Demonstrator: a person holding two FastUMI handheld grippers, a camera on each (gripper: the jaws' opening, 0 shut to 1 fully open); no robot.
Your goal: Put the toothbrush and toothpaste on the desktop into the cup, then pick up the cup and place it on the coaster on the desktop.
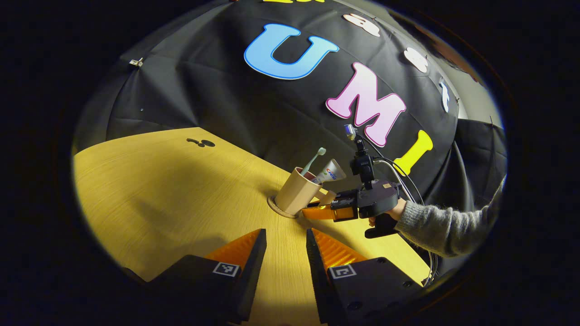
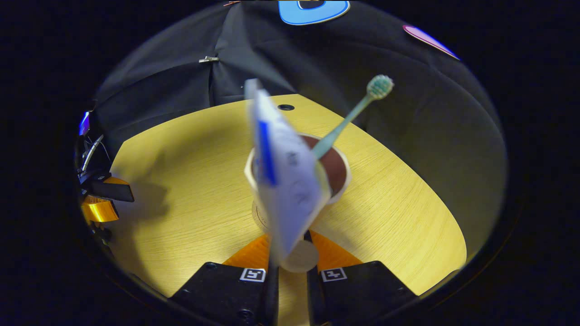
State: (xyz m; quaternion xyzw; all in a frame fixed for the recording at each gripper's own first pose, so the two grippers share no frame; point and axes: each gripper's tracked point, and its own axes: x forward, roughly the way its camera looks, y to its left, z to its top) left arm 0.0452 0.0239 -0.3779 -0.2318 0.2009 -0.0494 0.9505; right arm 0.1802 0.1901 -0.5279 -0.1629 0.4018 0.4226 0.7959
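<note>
The tan cup [image 1: 297, 191] stands upright on the round coaster [image 1: 277, 209], holding the green toothbrush [image 1: 312, 161] and white toothpaste tube [image 1: 331, 172], both leaning.

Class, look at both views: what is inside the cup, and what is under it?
Inside the cup stand the toothbrush, head up, and the toothpaste, tilted against the rim. Their lower ends are hidden by the wall. Under it lies the coaster; only its edge shows.

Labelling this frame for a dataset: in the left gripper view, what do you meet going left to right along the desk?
coaster → cup → right tool → hand → grey sleeve
</note>
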